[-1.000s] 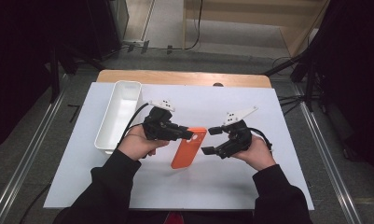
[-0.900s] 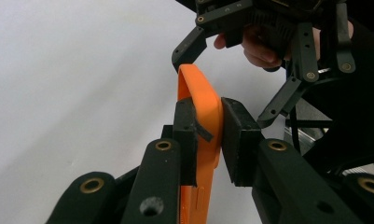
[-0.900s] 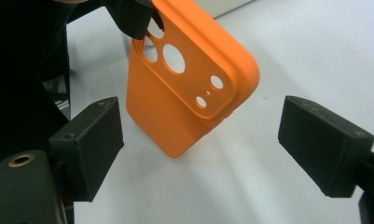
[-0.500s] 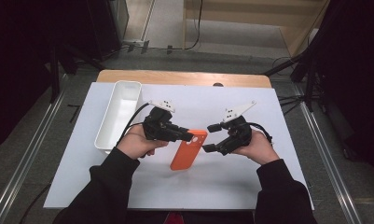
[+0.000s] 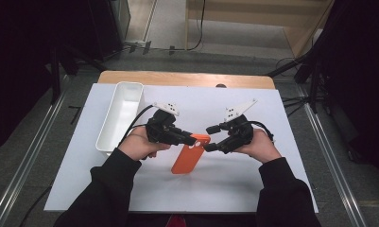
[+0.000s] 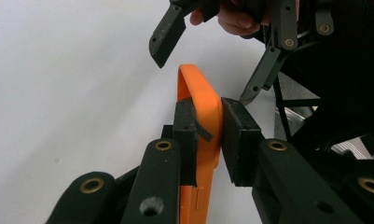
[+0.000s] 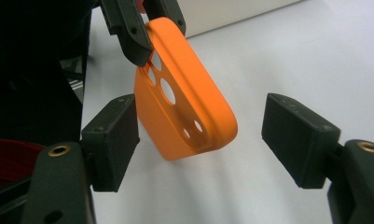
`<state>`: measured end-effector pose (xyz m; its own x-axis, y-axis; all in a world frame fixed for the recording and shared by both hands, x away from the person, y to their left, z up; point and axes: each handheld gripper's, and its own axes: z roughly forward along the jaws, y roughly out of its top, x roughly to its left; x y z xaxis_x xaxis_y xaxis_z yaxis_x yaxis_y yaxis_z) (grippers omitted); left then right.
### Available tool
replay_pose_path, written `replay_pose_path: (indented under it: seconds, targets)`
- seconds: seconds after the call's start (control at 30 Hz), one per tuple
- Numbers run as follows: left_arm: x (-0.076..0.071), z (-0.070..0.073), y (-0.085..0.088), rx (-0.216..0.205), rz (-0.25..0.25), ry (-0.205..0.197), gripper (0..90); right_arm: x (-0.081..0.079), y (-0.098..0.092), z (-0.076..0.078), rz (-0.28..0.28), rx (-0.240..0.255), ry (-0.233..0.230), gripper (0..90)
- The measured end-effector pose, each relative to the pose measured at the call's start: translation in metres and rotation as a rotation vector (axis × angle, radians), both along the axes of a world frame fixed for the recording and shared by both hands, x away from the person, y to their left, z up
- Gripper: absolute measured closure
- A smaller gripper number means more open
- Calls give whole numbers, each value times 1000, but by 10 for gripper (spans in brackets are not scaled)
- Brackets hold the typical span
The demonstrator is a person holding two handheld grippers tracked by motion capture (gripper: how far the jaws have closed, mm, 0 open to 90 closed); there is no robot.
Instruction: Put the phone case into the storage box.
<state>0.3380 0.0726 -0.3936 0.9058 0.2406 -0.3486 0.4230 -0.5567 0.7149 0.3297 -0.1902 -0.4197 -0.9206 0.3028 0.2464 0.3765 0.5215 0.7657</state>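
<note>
An orange phone case (image 5: 186,158) is held off the white mat by my left gripper (image 5: 193,140), which is shut on its upper edge. In the left gripper view the pads clamp the thin rim of the case (image 6: 199,91). My right gripper (image 5: 211,138) faces it from the right with its jaws apart, and they have just been closing. In the right gripper view the rounded corner of the case (image 7: 184,107), with its camera holes, sits between the two pads (image 7: 114,135) without touching either one. The left gripper (image 7: 142,28) grips the far end.
A long white tray (image 5: 118,118) stands at the left of the white mat (image 5: 272,189), which lies on a wooden table (image 5: 187,78). Black stands and cables flank the table on the floor.
The right gripper's jaws have narrowed and it has edged slightly left toward the case's corner. The left gripper and the case have stayed where they were.
</note>
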Motion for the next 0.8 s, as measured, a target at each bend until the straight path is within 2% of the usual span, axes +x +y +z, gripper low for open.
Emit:
replay_pose_path:
  seconds: [0.1,0.5,0.8]
  targets:
    - [0,-1,0,-3,-3,3,770,0,0,0,3,1,15,309]
    - [0,1,0,-11,-15,0,769,2,1,-1,43,8,22,465]
    - [-1,2,-1,-19,-32,1,769,4,3,0,68,29,22,520]
